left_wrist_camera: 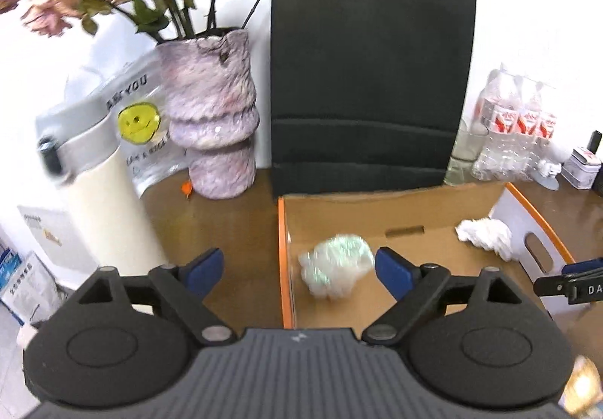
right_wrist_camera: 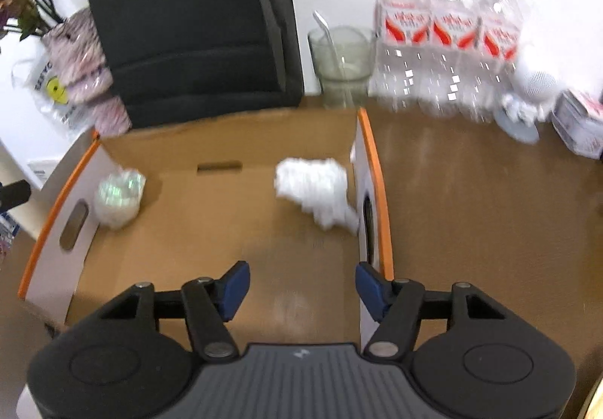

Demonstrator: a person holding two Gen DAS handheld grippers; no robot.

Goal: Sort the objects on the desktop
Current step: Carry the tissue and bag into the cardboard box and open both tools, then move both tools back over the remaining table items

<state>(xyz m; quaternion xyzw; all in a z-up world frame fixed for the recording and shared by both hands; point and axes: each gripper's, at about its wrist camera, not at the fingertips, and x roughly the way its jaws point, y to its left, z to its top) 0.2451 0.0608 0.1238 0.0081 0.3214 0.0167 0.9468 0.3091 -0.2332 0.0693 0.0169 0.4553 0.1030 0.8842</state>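
The left gripper (left_wrist_camera: 297, 270) has its jaws spread wide with nothing between the blue pads. It hangs over the left orange-edged wall of the cardboard box (left_wrist_camera: 280, 249), one finger outside that wall, the other inside. The crumpled plastic wad (left_wrist_camera: 333, 270) lies on the box floor just inside the same wall and looks blurred. A white tissue ball (left_wrist_camera: 486, 232) sits at the far right of the box, near its handle cut-out. The vase (left_wrist_camera: 220, 121) and the black bag (left_wrist_camera: 369, 80) stand behind the box. My judgement: closing or dropping from here could catch the box wall and drag the box toward the vase.

The right gripper (right_wrist_camera: 301, 289) is likewise wide apart and empty, raised above the box floor close to the right wall (right_wrist_camera: 377, 193). The tissue ball (right_wrist_camera: 316, 187) rests against that wall ahead of it, and the plastic wad (right_wrist_camera: 118, 198) is by the opposite wall. The glass (right_wrist_camera: 343, 64) and water bottles (right_wrist_camera: 448, 38) stand beyond the box. A sideways swing risks clipping the right wall, since one pad is already almost touching it.
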